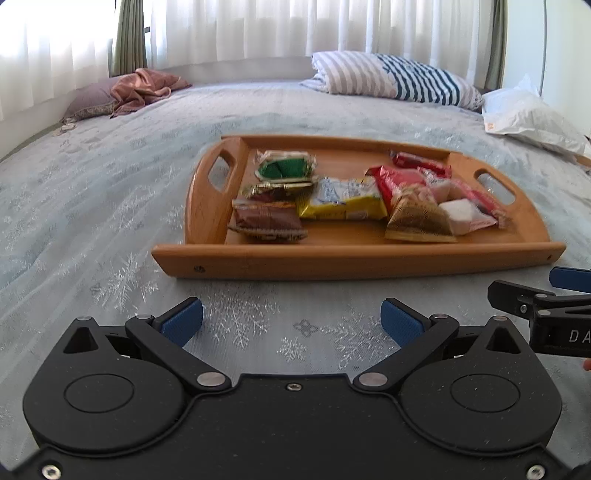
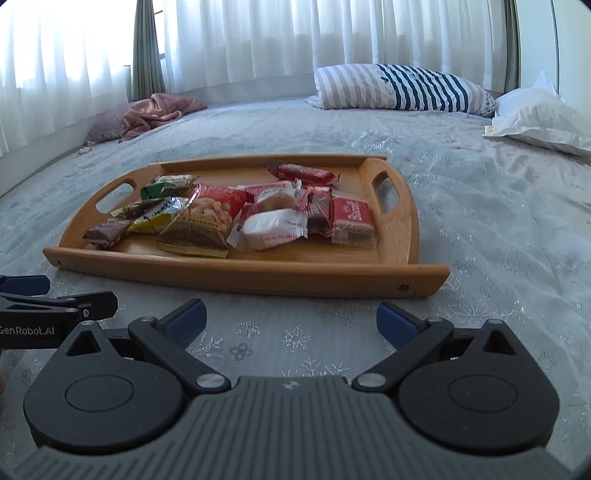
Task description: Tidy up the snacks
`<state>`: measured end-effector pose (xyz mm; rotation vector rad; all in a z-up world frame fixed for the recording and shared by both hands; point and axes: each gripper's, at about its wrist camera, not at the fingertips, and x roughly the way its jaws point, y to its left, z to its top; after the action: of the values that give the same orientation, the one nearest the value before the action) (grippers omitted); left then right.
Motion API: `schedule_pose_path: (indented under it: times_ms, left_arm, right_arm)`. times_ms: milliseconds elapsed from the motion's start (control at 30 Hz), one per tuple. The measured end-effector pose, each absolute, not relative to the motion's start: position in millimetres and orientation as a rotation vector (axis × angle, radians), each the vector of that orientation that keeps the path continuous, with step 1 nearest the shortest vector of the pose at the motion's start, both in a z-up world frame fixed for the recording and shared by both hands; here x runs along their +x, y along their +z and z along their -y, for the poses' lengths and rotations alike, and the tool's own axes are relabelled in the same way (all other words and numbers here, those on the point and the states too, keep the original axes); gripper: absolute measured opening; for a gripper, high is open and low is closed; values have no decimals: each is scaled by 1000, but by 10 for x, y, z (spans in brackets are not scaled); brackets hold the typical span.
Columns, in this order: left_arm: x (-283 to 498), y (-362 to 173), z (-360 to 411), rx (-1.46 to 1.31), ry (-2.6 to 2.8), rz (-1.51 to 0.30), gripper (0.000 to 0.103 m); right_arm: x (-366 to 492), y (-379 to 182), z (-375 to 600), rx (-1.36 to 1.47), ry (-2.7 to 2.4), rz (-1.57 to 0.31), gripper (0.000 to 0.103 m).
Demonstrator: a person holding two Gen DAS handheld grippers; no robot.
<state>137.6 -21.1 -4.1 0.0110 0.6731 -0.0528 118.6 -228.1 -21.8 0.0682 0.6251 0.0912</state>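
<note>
The snacks (image 1: 343, 199) all lie on the wooden tray (image 1: 351, 258), which sits on the bed (image 1: 110, 206) just ahead of both grippers. As far as can be judged, the gathering part looks done, since no packet shows on the bedspread outside the tray, but the sorting does not: the packets are in a loose heap. On the tray's left a green packet (image 1: 286, 166), a gold-and-brown one and a brown packet (image 1: 267, 219) lie roughly in a column, a yellow packet (image 1: 341, 201) lies in the middle, and toward the right red packets (image 2: 218, 203), a white-wrapped cake (image 2: 273, 225) and a biscuit pack (image 2: 351, 219) overlap one another, with a red bar (image 2: 303, 173) apart near the far rim. What remains, by my reading, is to separate and line these up. The left gripper (image 1: 291, 323) hangs low over the bed short of the tray's near rim, jaws spread wide and empty; the right gripper (image 2: 291, 321) is beside it, likewise wide and holding nothing. Neither touches the tray or a packet. Beyond are a striped pillow (image 1: 399, 79), a white pillow (image 1: 532, 118) and curtains (image 1: 258, 29).
</note>
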Motion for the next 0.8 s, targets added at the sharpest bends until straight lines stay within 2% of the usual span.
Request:
schedule_pose_path:
  times_ms: [267, 800]
  left_arm:
    - [1400, -108, 213, 14, -51, -679, 103]
    - [1368, -162, 196, 2, -54, -659, 103]
  right_arm:
    - [1226, -307, 2161, -12, 68, -659, 103]
    - [1152, -328, 2170, 0, 76, -635, 103]
